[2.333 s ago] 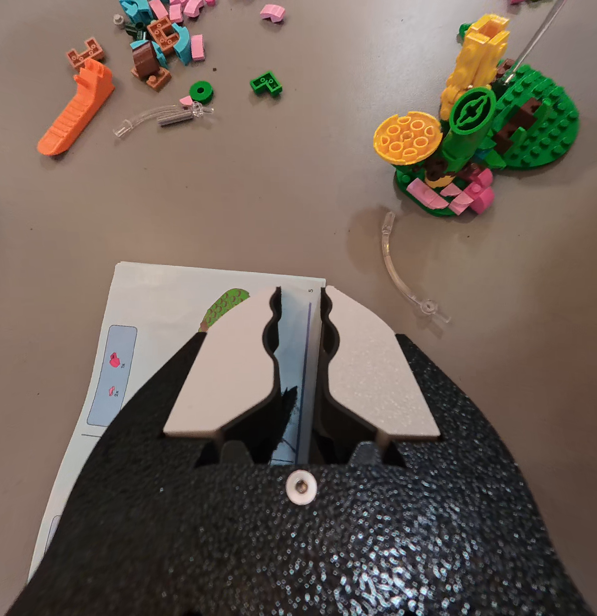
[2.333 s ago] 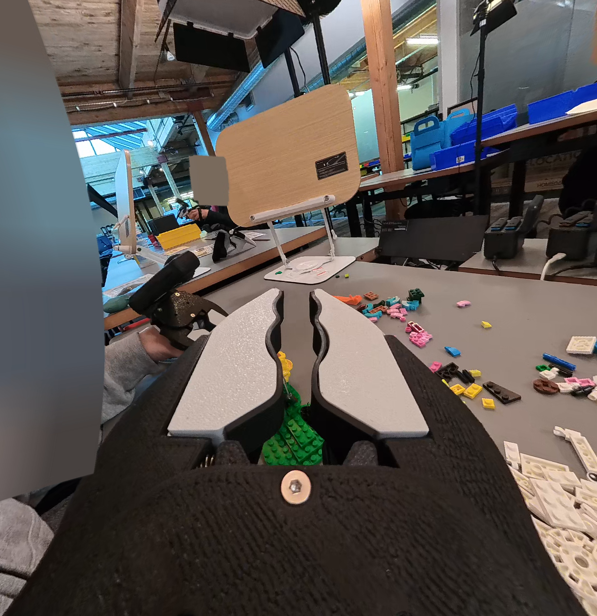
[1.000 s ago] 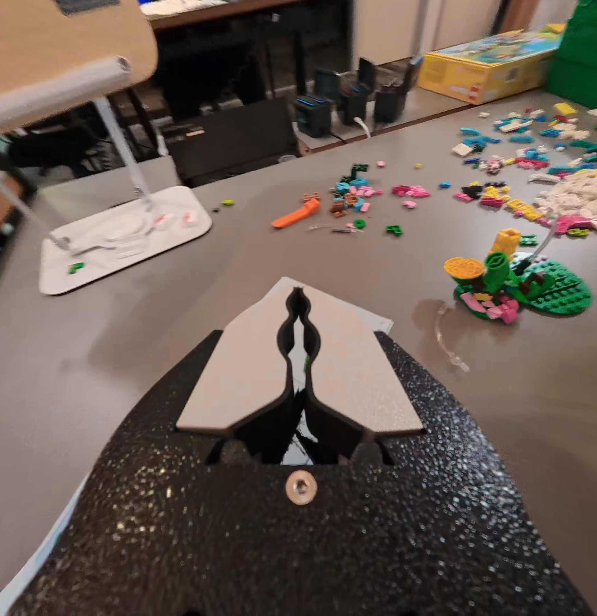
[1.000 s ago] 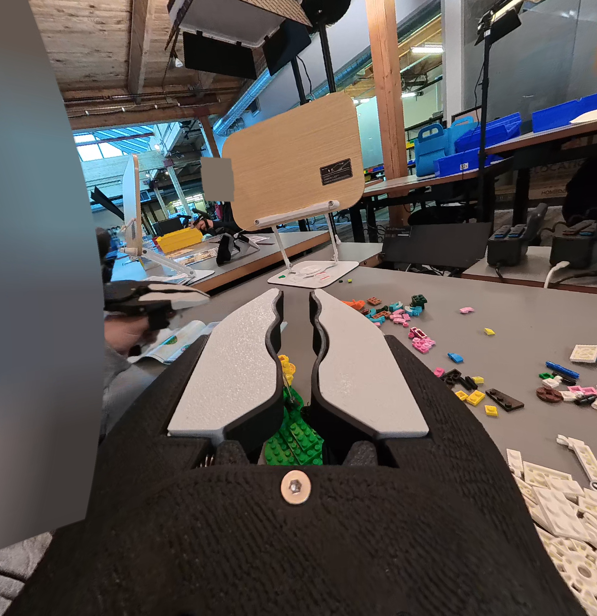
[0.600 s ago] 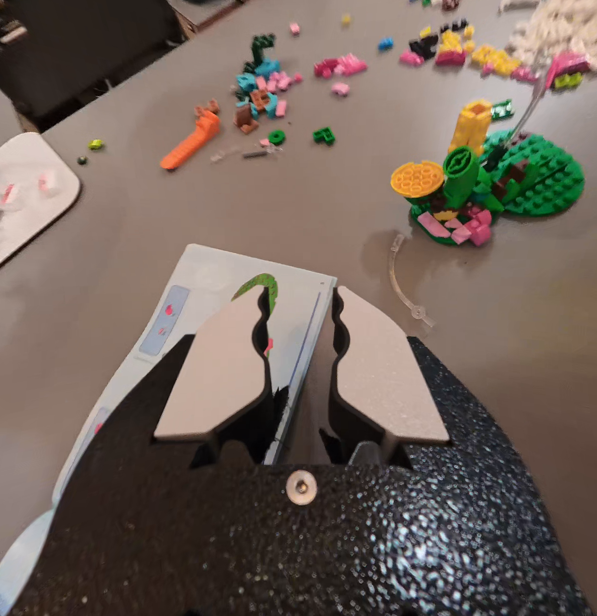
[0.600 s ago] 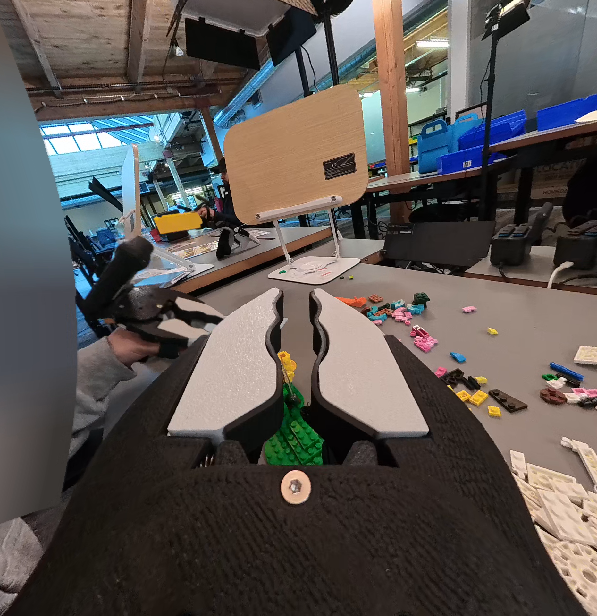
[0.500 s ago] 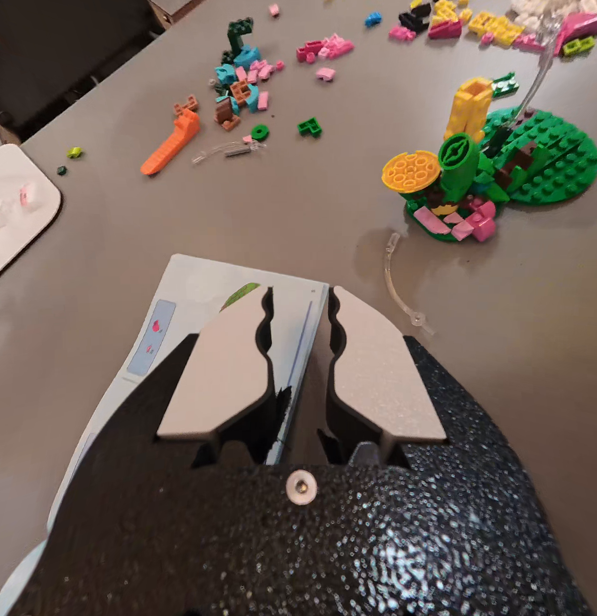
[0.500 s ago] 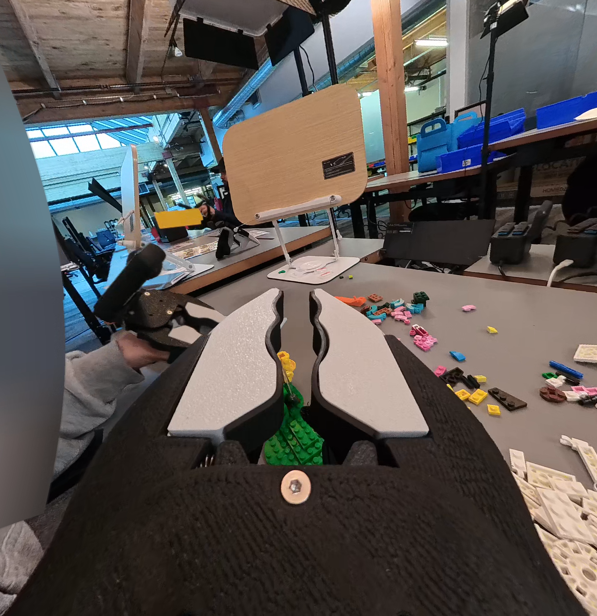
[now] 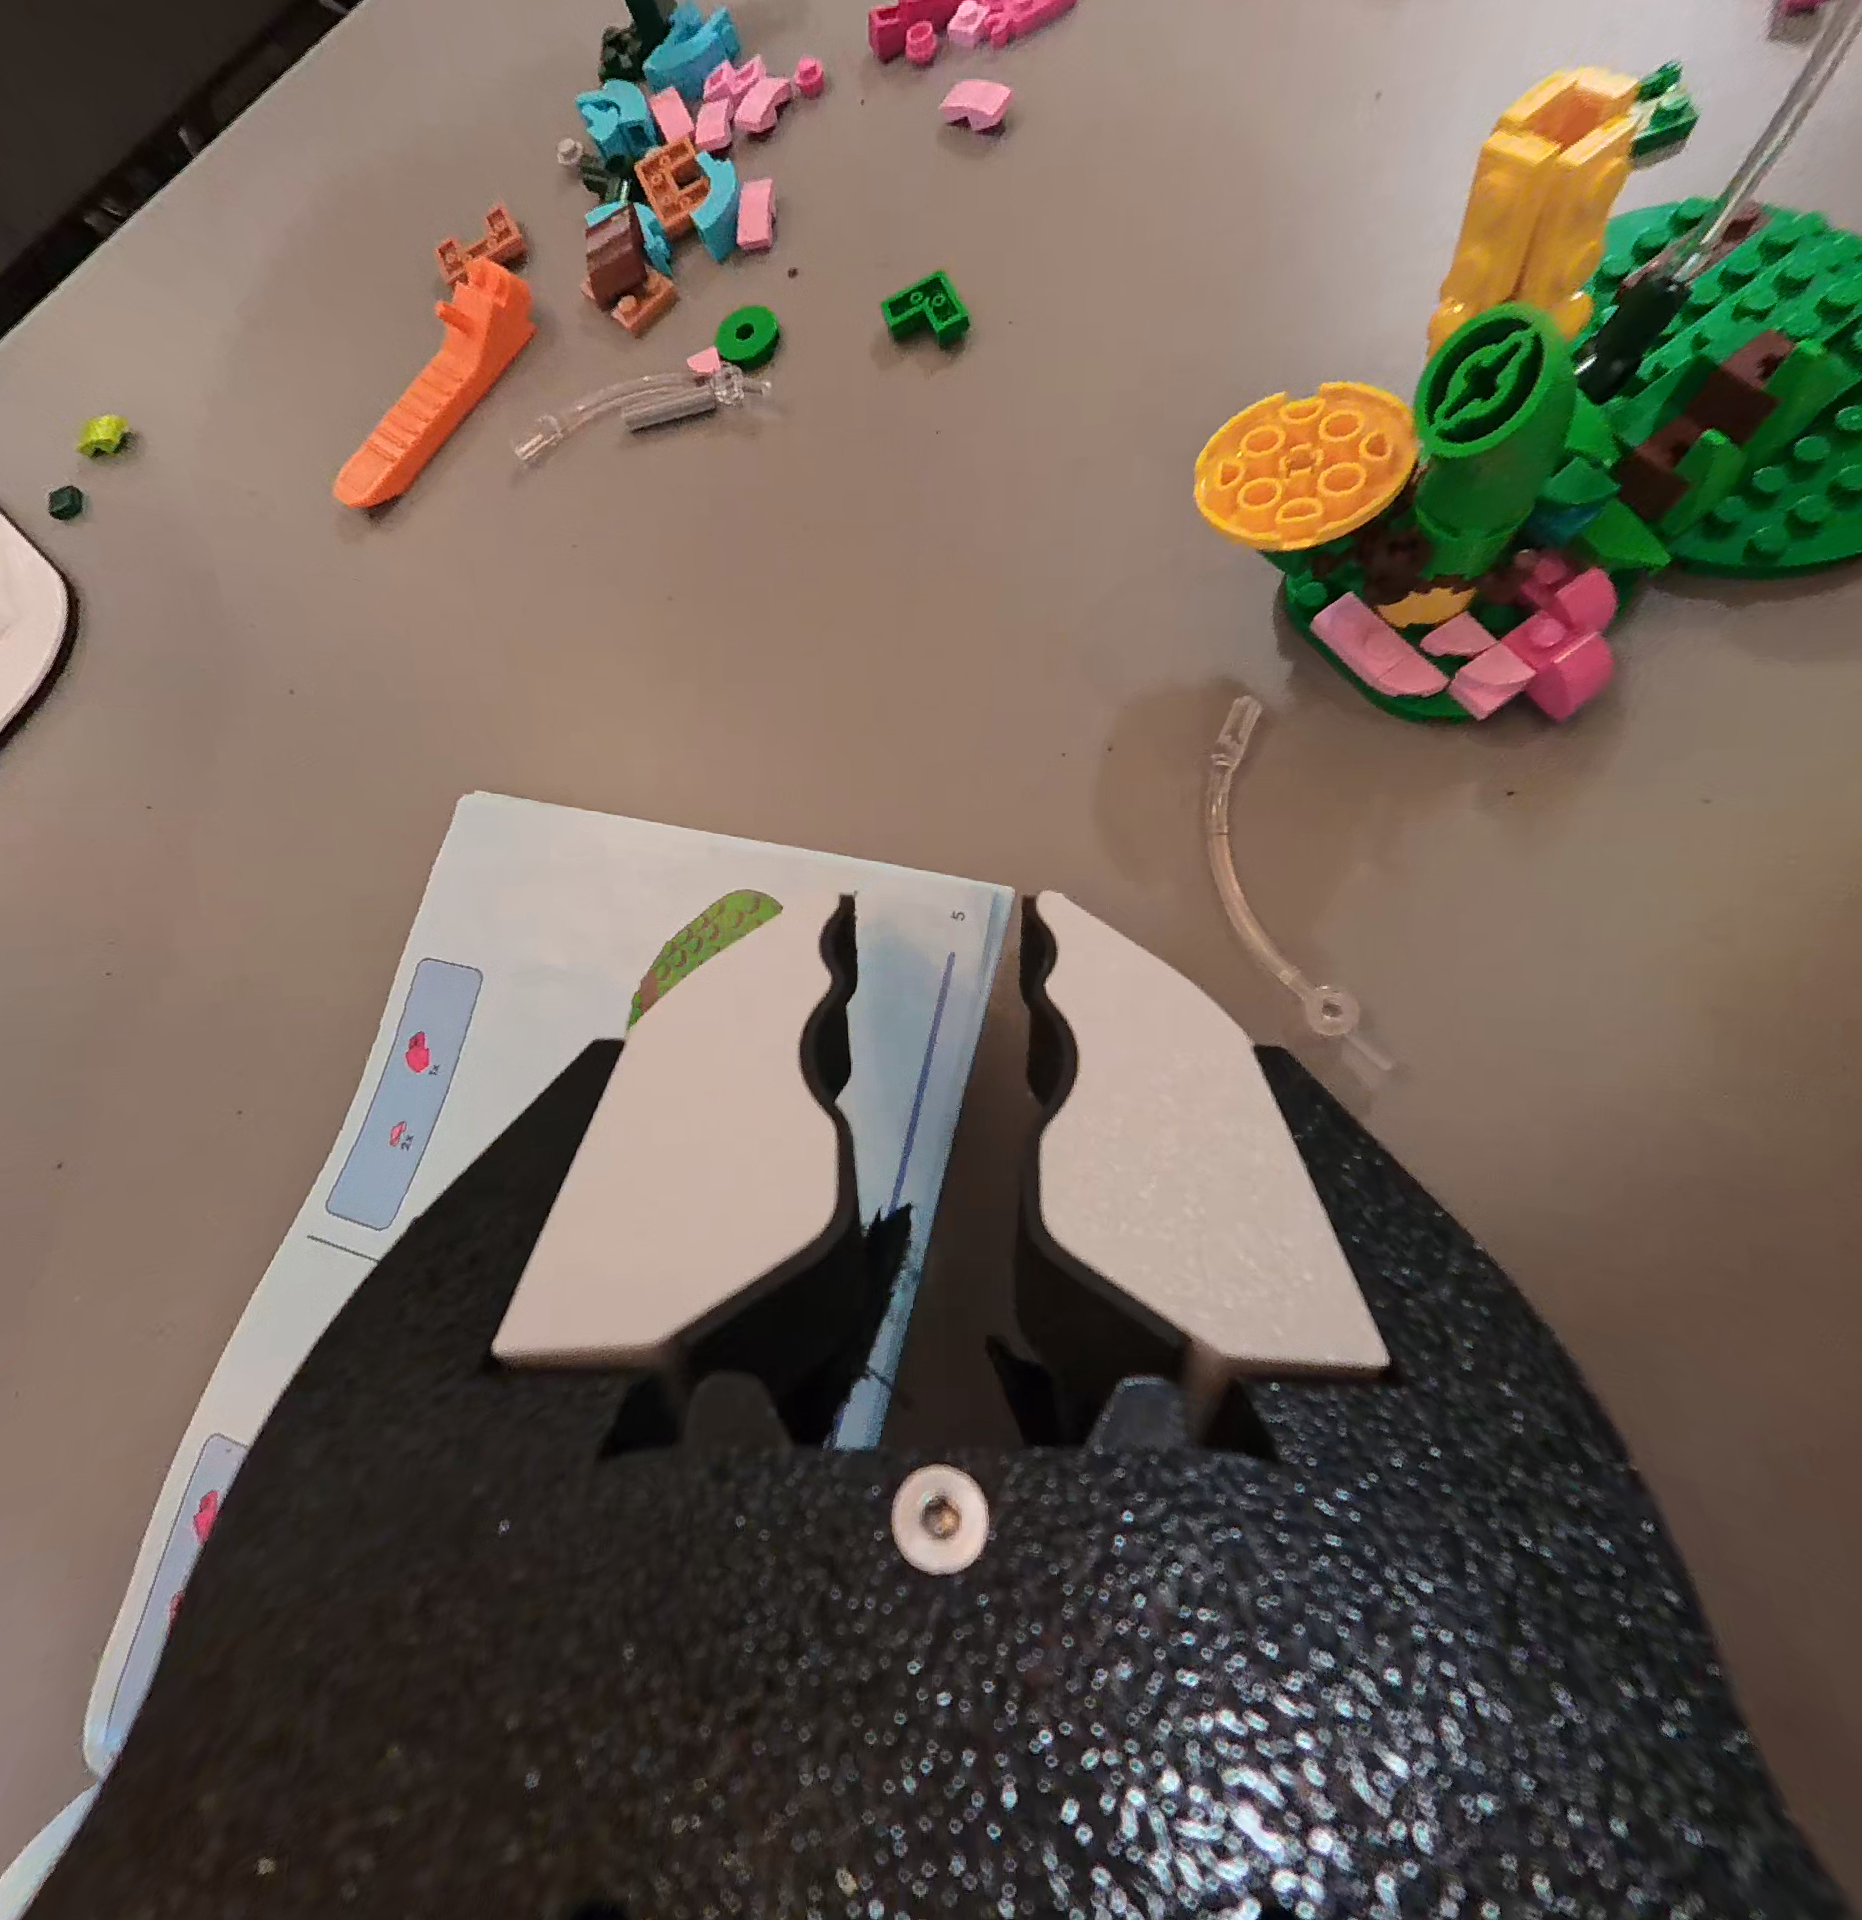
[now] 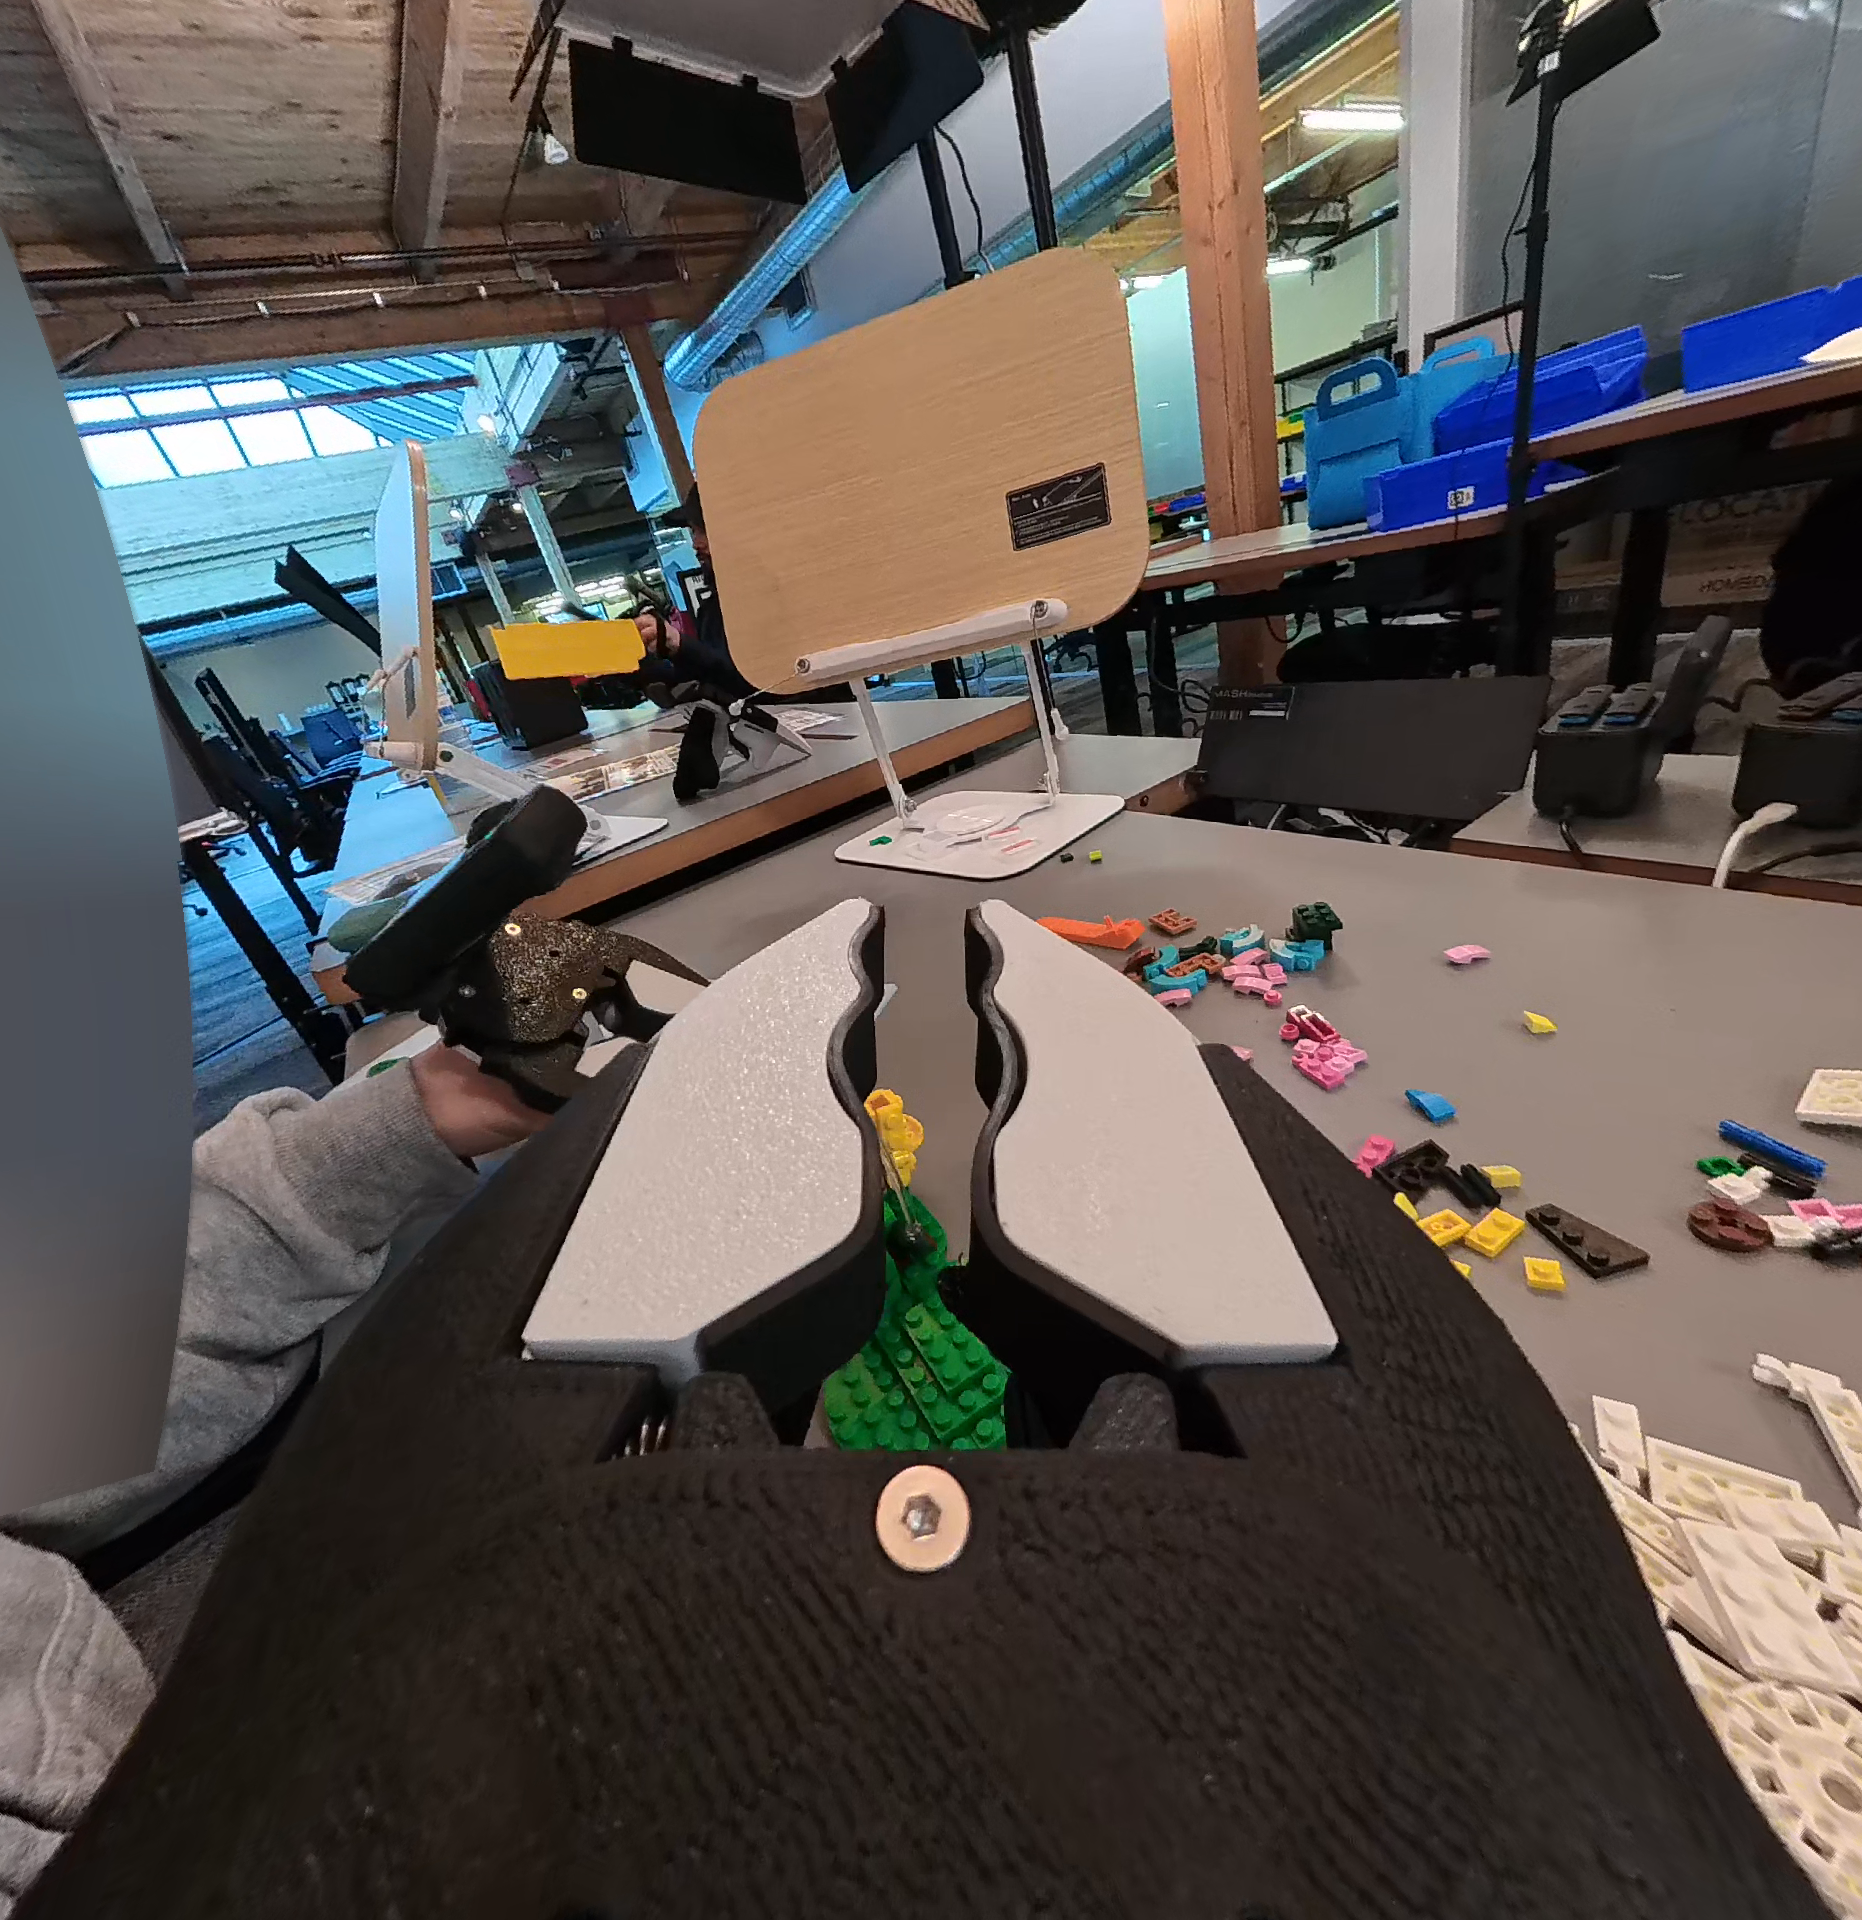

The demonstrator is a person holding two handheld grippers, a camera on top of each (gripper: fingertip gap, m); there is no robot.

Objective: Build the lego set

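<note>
Your left gripper (image 9: 937,909) hangs open over the booklet (image 9: 615,894); straddle its right edge squarely before pinching.

Matt grey table (image 9: 906,644); paper instruction booklet (image 9: 594,935); glossy plastic brick model (image 9: 1529,416); clear plastic curved rod (image 9: 1233,894); wood-grain board (image 10: 906,468); gripper shell (image 9: 906,1662) coarse, speckled black; fingers (image 9: 1166,1143) matt pale grey
</note>
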